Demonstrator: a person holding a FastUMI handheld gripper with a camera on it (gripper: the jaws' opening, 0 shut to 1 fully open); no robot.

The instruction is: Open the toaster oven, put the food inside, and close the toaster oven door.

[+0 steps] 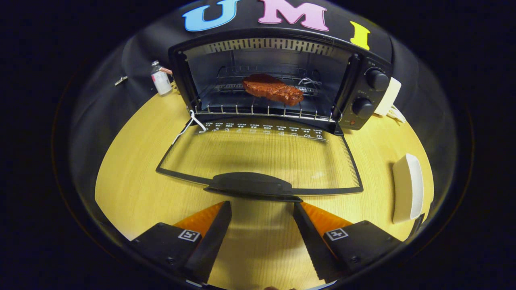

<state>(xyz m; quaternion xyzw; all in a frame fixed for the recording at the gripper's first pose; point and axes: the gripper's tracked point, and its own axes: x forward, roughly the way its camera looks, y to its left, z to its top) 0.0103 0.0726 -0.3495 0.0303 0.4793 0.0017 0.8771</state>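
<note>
My gripper (262,207) is spread wide and holds nothing, just short of the door handle (252,186). The toaster oven (365,86) door (258,155) lies fully open on the table (129,177). The food (273,89) rests on the rack (262,112) inside.

Wooden table (133,193) bears toaster oven (363,86), dish (408,188), bottle (161,79).

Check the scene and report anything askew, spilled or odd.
Nothing spilled or damaged. The toaster oven door lies fully open on the table, with the food on the rack inside. The open gripper sits just short of the door handle.
</note>
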